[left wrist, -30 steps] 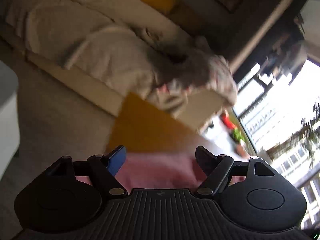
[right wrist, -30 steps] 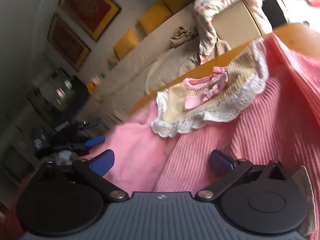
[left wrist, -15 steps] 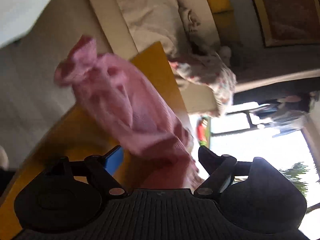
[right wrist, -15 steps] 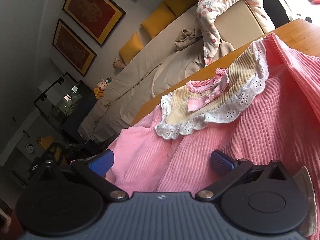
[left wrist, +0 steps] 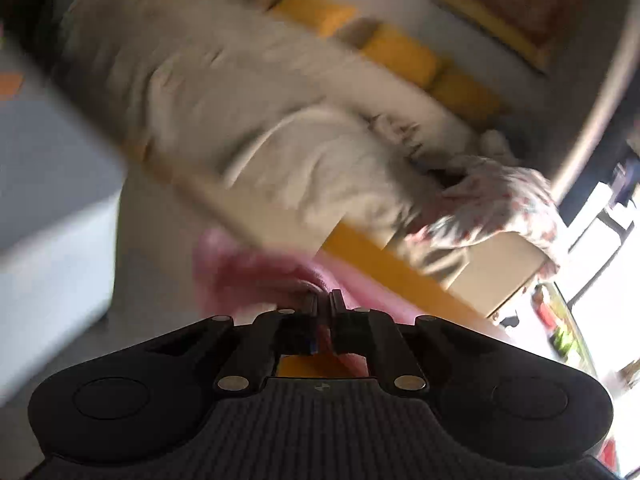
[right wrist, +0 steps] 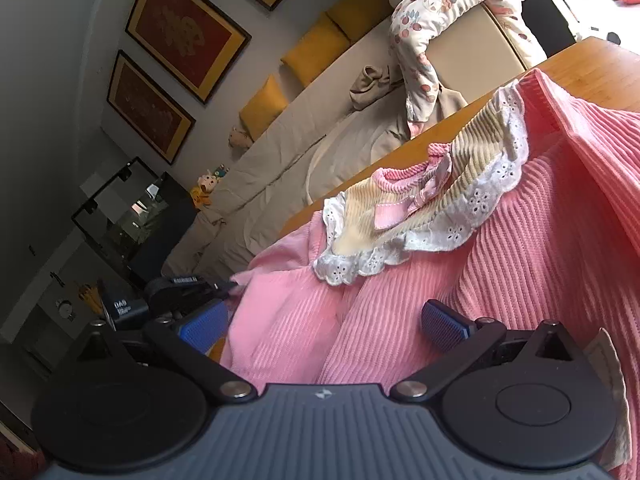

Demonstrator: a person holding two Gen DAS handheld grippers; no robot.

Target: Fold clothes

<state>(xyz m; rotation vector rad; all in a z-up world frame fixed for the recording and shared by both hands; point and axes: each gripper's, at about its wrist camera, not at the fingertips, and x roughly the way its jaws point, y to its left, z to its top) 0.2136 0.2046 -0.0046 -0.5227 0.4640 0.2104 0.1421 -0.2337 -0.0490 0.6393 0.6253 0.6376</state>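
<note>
While the pink sweater (right wrist: 500,260) lies unfolded on the desk (right wrist: 592,68), its sleeve is pinched by the left claw (left wrist: 323,300); the right claw (right wrist: 324,320) is held open.

dark box (right wrist: 125,307): "DAS" in white, left middle of the right wrist view (smaller print under it is unreadable)
left gripper (right wrist: 182,280): white lettering, too blurry to read

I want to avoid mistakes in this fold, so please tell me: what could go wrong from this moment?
1. The left gripper is shut on only a small edge of the pink sweater; the blurred left view suggests fast motion, so the cloth may slip out.
2. The lace collar lies loose on top and could bunch inside the fold.
3. The right gripper is open above the sweater, pinning nothing, so the garment may slide on the wooden table.
</note>
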